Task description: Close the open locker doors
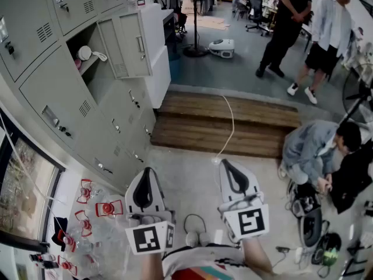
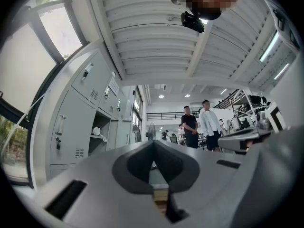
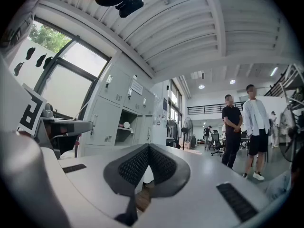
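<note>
A bank of grey lockers point(image 1: 70, 92) runs along the left. One locker door point(image 1: 131, 45) stands swung open, and its compartment point(image 1: 87, 60) shows a shelf with a white object on it. The same open compartment point(image 2: 99, 136) appears far ahead in the left gripper view, and the compartment point(image 3: 126, 127) also shows in the right gripper view. My left gripper point(image 1: 148, 171) point(image 2: 153, 144) and right gripper point(image 1: 224, 163) point(image 3: 148, 146) are side by side low in the head view, well short of the lockers. Both are shut, with nothing between the jaws.
A low wooden step point(image 1: 233, 121) crosses the floor ahead, with a white cable point(image 1: 230, 127) trailing over it. A person point(image 1: 317, 150) crouches at the right among gear. Two people point(image 1: 291, 22) stand farther back near a fan point(image 1: 198, 16). Red-and-white items point(image 1: 93, 206) lie at lower left.
</note>
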Available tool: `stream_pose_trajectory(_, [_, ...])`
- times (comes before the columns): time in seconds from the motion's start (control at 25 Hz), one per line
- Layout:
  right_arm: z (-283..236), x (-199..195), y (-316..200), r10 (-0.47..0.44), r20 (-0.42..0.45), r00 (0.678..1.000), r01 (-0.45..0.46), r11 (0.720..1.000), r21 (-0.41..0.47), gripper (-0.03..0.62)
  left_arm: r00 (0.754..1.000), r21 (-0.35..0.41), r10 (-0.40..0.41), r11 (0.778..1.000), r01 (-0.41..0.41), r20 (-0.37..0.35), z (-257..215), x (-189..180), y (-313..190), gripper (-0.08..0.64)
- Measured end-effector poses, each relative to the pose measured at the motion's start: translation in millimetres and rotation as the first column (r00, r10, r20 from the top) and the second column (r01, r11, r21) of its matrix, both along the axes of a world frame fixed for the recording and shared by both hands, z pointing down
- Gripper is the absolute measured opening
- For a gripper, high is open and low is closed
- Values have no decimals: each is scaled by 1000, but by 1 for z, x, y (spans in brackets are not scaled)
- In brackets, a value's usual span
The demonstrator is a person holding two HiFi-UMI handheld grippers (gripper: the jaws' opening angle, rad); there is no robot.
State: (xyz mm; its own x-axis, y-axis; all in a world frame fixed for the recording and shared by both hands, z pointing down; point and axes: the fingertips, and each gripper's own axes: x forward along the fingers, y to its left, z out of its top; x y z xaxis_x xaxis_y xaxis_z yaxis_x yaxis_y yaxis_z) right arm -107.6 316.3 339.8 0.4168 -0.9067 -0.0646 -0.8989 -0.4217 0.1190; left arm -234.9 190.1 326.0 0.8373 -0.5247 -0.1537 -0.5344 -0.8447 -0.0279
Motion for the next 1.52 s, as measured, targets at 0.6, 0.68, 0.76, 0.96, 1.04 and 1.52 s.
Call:
stream_pose_trajectory(0.6, [5, 6, 20, 69, 77, 995, -73, 996, 45, 6, 996, 21, 93, 995, -93, -8, -3, 13, 10, 5])
stream_pose_trajectory(0.68, [10, 4, 24, 91, 83, 992, -95, 995, 39, 6, 993, 19, 116, 993, -115, -10, -1, 16, 11, 5])
stream_pose_trajectory(0.76, [15, 5, 31, 120, 91, 989, -124, 992, 31, 6, 989, 21, 144, 989, -144, -11, 1, 21, 14, 5])
stream_pose_trajectory(0.96, [31, 9, 45, 177, 119, 977, -179, 984, 4, 6, 980, 11, 200, 980, -200, 8, 12, 35, 17, 5])
stream_pose_trajectory(1.04, [32, 14, 47, 191, 117, 975, -192, 981, 3, 6, 977, 10, 213, 977, -213, 9, 14, 42, 14, 5])
stream_pose_trajectory(1.52, [55, 78, 16, 207, 99, 973, -211, 977, 32, 6, 965, 33, 262, 965, -262, -19, 35, 119, -10, 5])
